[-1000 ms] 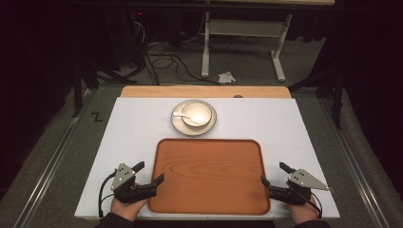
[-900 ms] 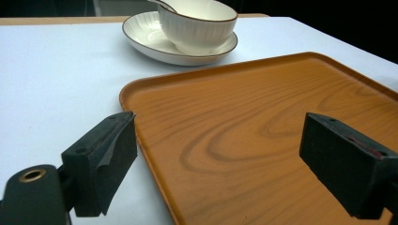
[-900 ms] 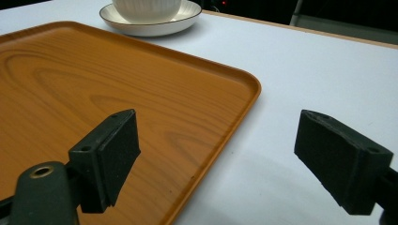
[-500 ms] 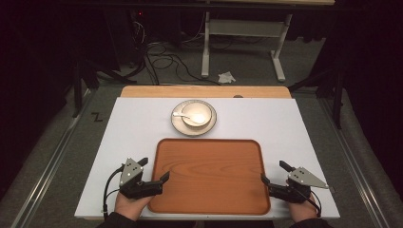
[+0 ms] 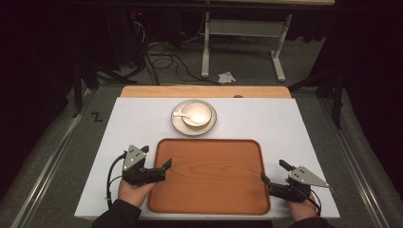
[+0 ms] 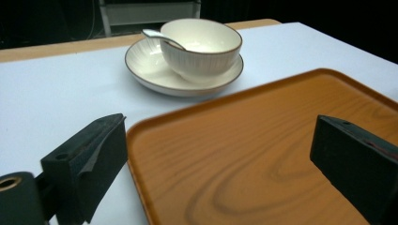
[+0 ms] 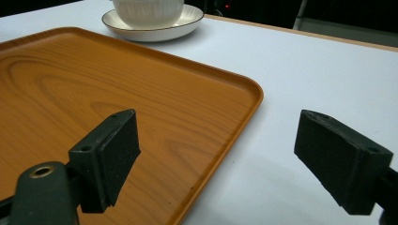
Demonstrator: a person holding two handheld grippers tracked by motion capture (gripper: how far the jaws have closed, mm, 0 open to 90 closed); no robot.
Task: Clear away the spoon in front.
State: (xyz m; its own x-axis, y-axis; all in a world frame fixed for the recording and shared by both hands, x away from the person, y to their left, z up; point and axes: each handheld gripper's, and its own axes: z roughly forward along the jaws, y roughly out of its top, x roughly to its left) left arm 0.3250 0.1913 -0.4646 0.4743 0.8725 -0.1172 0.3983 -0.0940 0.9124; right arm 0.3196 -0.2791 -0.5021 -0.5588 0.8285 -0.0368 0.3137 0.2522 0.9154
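Observation:
An orange-brown wooden tray lies on the near half of the white table top. Behind it, a cream bowl with a spoon sits on a saucer. My left gripper hovers over the tray's left rim. It is open, its jaws have just been opening, and the pads touch nothing. The bowl stands ahead of it. My right gripper is open at the tray's right rim, one jaw over the tray and one over the table.
A bare wooden strip runs along the table's far edge. Beyond it are a metal desk frame, floor cables and a crumpled paper. White table surface lies to both sides of the tray.
My left gripper has risen and moved right, from beside the tray's left edge to over its rim. The right gripper, tray and bowl have stayed put.

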